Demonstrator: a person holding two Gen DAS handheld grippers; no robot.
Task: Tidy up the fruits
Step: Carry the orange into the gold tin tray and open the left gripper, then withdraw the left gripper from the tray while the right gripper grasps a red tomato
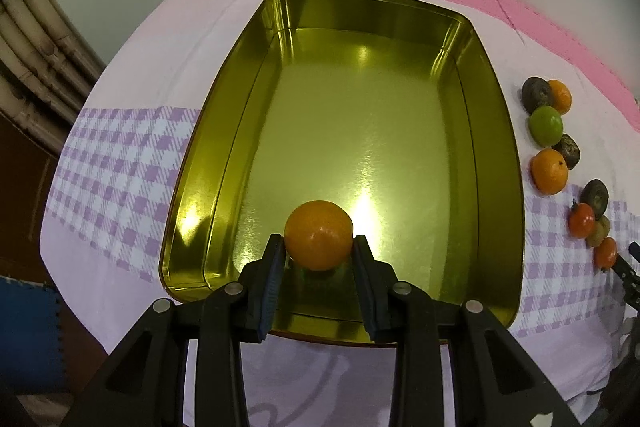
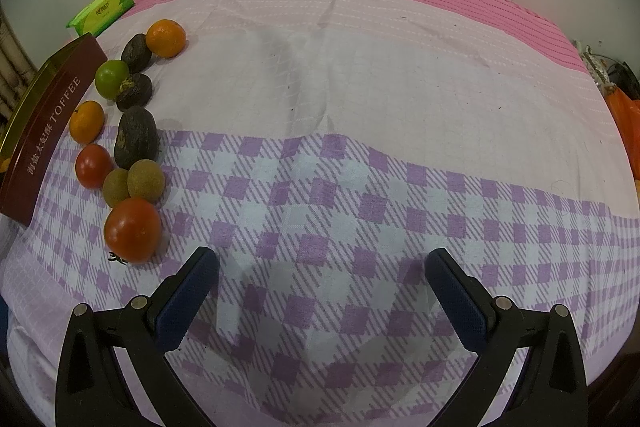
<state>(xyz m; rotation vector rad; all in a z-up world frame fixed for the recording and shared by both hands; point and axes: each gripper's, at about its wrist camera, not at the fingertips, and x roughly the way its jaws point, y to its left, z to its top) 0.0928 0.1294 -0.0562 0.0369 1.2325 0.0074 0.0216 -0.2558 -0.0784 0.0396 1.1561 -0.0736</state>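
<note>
- Checked purple-and-white cloth with a pink ribbed far edge covers the worktop (image 2: 360, 187).
- Left claw (image 1: 319, 247) grips one smooth round orange (image 1: 319, 235) over the near end of a shiny gold metal tin (image 1: 224, 131), whose long axis runs toward the far edge.
- Right claw (image 2: 322, 263) is spread wide, holding nothing.
- Beside the tin lie ten fruits (image 2: 128, 131): two oranges, two tomatoes, one lime, three dark wrinkled ones, two dull brown-green balls.
</note>
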